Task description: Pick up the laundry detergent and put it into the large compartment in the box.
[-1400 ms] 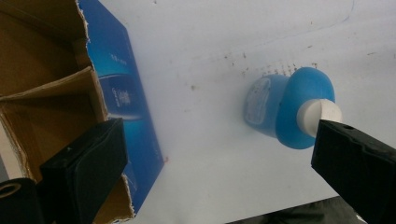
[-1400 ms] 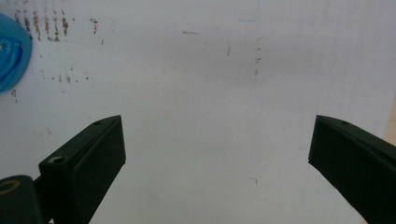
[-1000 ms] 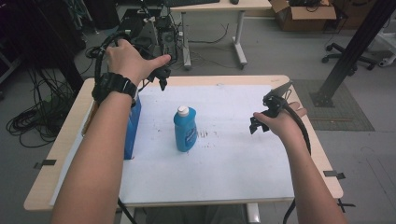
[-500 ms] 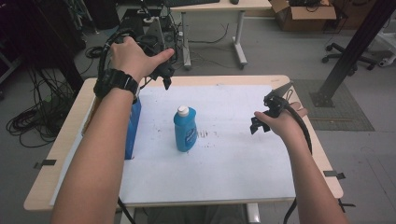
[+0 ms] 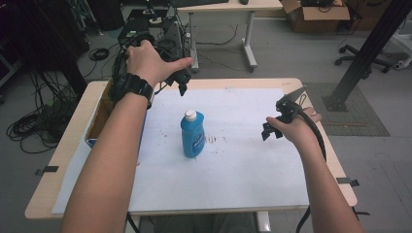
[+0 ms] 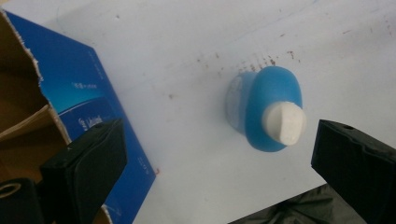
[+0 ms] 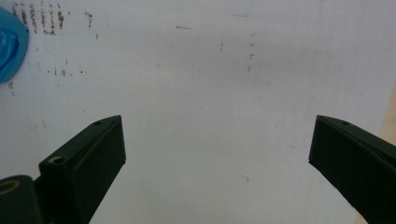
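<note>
I see the blue bottle (image 5: 193,134) (white cap on) standing upright near the middle of the table (image 5: 311,92), on the white sheet (image 5: 243,165) with brown specks just beside it. My left gripper (image 5: 180,81) hangs above the table's far edge, its jaws spread wide and holding nothing, with the bottle showing between them in the left gripper view, while an opened blue box (image 5: 99,119) lies along the table's left edge. My right gripper (image 5: 270,127) hovers toward the right edge, well apart from the bottle, jaws likewise parted and empty over bare sheet.
</note>
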The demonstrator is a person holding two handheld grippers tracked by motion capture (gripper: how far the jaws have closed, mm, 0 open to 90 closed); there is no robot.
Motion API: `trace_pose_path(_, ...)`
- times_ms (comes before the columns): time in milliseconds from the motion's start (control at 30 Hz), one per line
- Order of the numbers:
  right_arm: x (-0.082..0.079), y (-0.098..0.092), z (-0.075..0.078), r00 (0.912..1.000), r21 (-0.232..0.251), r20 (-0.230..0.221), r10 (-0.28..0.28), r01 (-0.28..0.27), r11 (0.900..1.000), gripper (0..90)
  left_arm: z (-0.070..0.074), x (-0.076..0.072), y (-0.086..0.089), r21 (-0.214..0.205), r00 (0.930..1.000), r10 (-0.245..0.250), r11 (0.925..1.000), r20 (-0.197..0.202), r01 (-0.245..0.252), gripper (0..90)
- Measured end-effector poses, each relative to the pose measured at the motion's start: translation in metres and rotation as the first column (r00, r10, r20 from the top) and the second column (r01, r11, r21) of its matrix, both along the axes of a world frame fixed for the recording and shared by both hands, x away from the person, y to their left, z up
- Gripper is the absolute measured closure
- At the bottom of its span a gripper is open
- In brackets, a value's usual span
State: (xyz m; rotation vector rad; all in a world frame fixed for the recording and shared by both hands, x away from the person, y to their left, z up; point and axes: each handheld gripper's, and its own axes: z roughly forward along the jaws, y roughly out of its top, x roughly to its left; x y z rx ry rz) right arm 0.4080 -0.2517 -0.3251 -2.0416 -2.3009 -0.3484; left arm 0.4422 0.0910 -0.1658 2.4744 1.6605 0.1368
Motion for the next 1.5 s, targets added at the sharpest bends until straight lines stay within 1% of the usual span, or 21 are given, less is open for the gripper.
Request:
trace_pose_path(100,-0.001,0.000,-0.001,1.0000,0.001,-0.002,0.002,-0.002,1.0000,3.9,0.000,-0.001,-0.004,0.000,0.9999,-0.011,0.9999,0.002,0.011,4.1)
trace_pose_path(133,-0.001,-0.001,-0.001,1.0000,0.001,0.002,0.003,-0.003,1.0000,3.9,-0.001,-0.002,-0.008,0.000,0.9997,-0.023,0.9997,0.003,0.023,4.1)
trace_pose_path(200,-0.001,-0.001,-0.002,1.0000,0.002,0.001,0.003,-0.003,1.0000,3.9,-0.001,-0.002,-0.009,0.000,0.9997,-0.026,0.9997,0.002,0.026,4.1)
trace_pose_path(267,-0.002,-0.002,-0.003,1.0000,0.003,0.002,0.003,-0.003,1.0000,3.9,-0.003,-0.004,-0.014,0.011,0.9991,-0.042,0.9991,0.000,0.042,4.1)
trace_pose_path(333,-0.003,-0.002,-0.003,1.0000,0.003,0.003,0.003,-0.003,1.0000,3.9,-0.004,-0.004,-0.015,0.012,0.9989,-0.046,0.9988,-0.001,0.046,4.1)
trace_pose_path(467,-0.003,-0.002,-0.004,1.0000,0.004,0.006,0.002,-0.002,1.0000,3.9,-0.007,-0.006,-0.021,0.018,0.9988,-0.049,0.9986,-0.005,0.049,4.1)
trace_pose_path(533,-0.004,-0.002,-0.004,1.0000,0.005,0.006,0.001,-0.001,1.0000,3.9,-0.012,-0.007,-0.026,0.009,0.9988,-0.049,0.9988,-0.009,0.049,4.0)
trace_pose_path(733,-0.005,-0.002,-0.004,1.0000,0.004,0.005,0.000,0.000,1.0000,3.9,-0.018,-0.008,-0.030,0.016,0.9987,-0.048,0.9987,-0.017,0.049,4.3)
trace_pose_path(800,-0.005,-0.002,-0.005,1.0000,0.002,0.006,0.002,-0.002,1.0000,3.9,-0.021,-0.009,-0.031,0.009,0.9989,-0.044,0.9990,-0.018,0.044,4.1)
trace_pose_path(1033,-0.006,0.000,-0.007,1.0000,0.006,0.002,0.005,-0.005,1.0000,3.9,-0.029,-0.012,-0.037,0.013,0.9979,-0.059,0.9982,-0.027,0.059,4.1)
trace_pose_path(1100,-0.007,0.000,-0.009,0.9999,0.005,0.005,0.011,-0.011,0.9999,4.0,-0.032,-0.013,-0.039,0.006,0.9979,-0.058,0.9983,-0.027,0.059,4.1)
trace_pose_path(1167,-0.007,0.000,-0.009,1.0000,0.005,0.003,0.009,-0.009,0.9999,4.0,-0.034,-0.014,-0.040,0.011,0.9977,-0.061,0.9980,-0.030,0.061,4.0)
trace_pose_path(1233,-0.007,0.000,-0.009,0.9999,0.006,0.007,0.011,-0.011,0.9999,3.9,-0.037,-0.014,-0.041,0.008,0.9976,-0.061,0.9981,-0.034,0.061,4.1)
trace_pose_path(1300,-0.008,-0.001,-0.010,0.9999,0.007,0.004,0.010,-0.010,0.9999,4.0,-0.041,-0.015,-0.043,0.021,0.9970,-0.068,0.9974,-0.036,0.069,4.1)
trace_pose_path(1433,-0.009,-0.001,-0.011,1.0000,0.008,0.003,0.008,-0.008,0.9999,4.0,-0.045,-0.015,-0.044,0.014,0.9970,-0.067,0.9976,-0.038,0.068,4.1)
trace_pose_path(1500,-0.009,-0.001,-0.012,1.0000,0.007,0.002,0.009,-0.009,0.9999,4.0,-0.049,-0.015,-0.046,0.019,0.9965,-0.071,0.9972,-0.043,0.072,4.1)
